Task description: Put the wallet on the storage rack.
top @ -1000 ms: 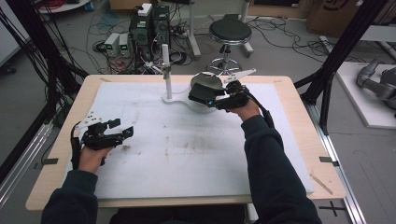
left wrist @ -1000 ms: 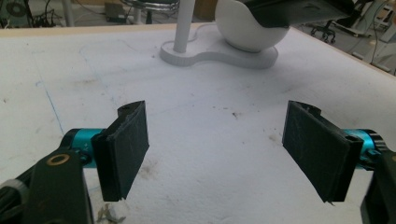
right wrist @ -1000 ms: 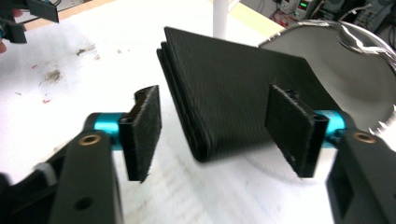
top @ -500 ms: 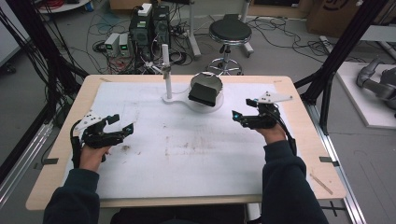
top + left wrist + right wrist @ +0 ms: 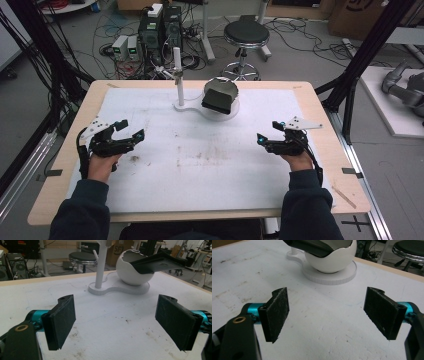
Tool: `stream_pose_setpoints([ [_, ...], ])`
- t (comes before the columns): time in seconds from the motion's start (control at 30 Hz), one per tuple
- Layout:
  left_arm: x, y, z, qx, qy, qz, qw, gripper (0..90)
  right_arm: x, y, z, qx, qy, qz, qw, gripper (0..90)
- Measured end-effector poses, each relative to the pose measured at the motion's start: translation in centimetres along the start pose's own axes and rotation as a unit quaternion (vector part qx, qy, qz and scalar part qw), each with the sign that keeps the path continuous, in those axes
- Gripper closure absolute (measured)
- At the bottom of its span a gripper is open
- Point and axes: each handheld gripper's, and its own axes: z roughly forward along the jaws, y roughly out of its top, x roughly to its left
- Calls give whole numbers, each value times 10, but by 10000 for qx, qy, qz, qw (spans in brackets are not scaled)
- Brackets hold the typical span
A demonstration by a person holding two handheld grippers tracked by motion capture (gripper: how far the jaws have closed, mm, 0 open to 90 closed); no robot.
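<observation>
Bare white mat (image 5: 210,165) lies between both tools; only the bowl stand (image 5: 200,106) blocks the far middle.

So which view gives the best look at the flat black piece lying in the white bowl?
The left gripper view: the black piece shows side-on, leaning across the rim of the white bowl and jutting out. The high view shows it small from above; the right gripper view crops it at the top edge.

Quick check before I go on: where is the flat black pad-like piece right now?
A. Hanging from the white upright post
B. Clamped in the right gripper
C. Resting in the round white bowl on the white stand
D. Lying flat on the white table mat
C: the flat black pad-like piece leans out of the round white bowl; both grippers stand open and empty, well away.
</observation>
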Motion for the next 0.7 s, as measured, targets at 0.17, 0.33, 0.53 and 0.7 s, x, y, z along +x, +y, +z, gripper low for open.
stream_pose_setpoints([
  [0.17, -2, 0, 0, 29, -39, 42, 10000, 169, -2, -1, -1, 1, -7, 6, 10000, 206],
  [0.33, -1, 0, -1, 44, -34, 77, 10000, 169, -2, -5, -1, 74, -63, -14, 10000, 206],
  [0.53, -3, -1, -5, 57, -34, 99, 9999, 171, -1, -6, -4, 24, -111, 0, 9999, 206],
  [0.7, -3, -2, -5, 96, -58, 113, 9999, 171, 1, -5, -3, 49, -92, -7, 9999, 207],
])
